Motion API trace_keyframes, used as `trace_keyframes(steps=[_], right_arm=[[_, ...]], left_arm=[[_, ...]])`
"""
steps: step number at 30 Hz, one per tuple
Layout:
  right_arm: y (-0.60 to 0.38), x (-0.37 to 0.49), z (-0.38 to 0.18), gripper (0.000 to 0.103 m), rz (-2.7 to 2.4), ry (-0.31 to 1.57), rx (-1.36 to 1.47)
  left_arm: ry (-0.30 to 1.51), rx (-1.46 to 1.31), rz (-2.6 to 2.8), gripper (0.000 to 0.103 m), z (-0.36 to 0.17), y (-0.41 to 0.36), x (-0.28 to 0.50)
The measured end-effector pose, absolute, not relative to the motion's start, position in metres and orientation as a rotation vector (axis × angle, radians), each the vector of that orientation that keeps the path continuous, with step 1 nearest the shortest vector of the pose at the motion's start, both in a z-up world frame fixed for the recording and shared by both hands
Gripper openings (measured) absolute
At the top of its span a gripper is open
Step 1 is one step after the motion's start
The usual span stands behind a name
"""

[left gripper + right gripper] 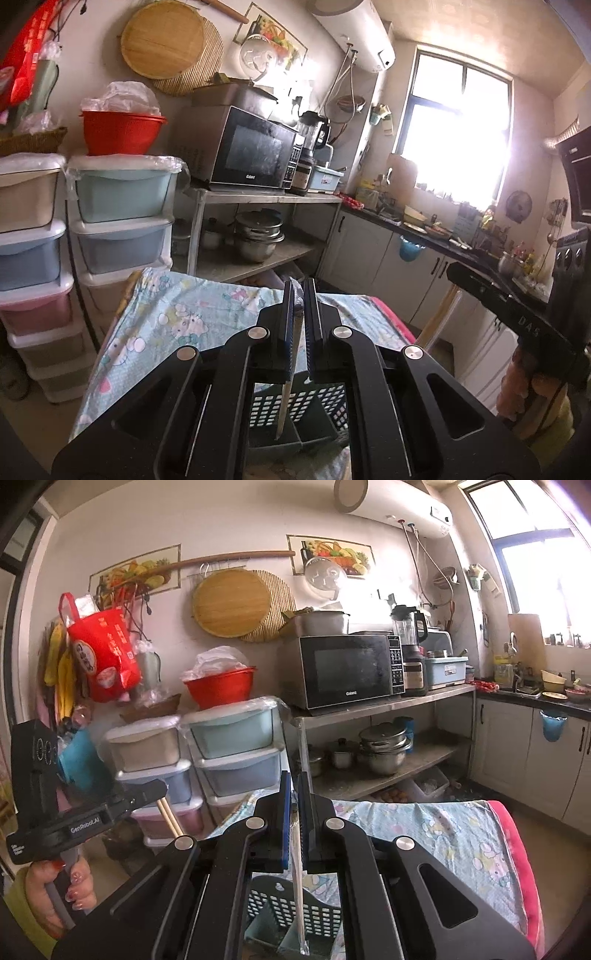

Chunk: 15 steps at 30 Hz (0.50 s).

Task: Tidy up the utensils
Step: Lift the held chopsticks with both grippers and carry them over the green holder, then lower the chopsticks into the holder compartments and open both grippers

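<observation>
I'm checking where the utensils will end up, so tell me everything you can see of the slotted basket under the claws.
The basket looks like dark plastic with a grid of small rectangular holes in its walls and a paler grey-green divider splitting it into compartments. It stands upright on the cartoon-print cloth, just below both claws. The chopsticks in the left claw dip into it; the wrapped stick held by the right claw also reaches inside.

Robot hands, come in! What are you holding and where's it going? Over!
Left gripper shut on chopsticks. Right gripper shut on wrapped straw. Both hang over utensil basket. Nothing blocking.
</observation>
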State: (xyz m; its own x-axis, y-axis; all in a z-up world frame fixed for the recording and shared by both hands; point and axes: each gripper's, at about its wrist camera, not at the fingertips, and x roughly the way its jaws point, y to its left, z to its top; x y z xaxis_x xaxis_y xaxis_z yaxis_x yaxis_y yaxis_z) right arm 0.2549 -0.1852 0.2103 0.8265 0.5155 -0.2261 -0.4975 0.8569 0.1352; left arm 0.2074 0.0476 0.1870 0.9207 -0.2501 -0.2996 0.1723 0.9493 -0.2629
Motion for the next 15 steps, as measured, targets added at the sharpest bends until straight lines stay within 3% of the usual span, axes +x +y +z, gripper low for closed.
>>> trace_keyframes(steps=[15], right_arm=[[-0.178,0.28,0.17,0.004,0.543,0.355,0.103]], left_arm=[[0.411,-0.259,-0.222,0.003,0.147,0.047,0.224]])
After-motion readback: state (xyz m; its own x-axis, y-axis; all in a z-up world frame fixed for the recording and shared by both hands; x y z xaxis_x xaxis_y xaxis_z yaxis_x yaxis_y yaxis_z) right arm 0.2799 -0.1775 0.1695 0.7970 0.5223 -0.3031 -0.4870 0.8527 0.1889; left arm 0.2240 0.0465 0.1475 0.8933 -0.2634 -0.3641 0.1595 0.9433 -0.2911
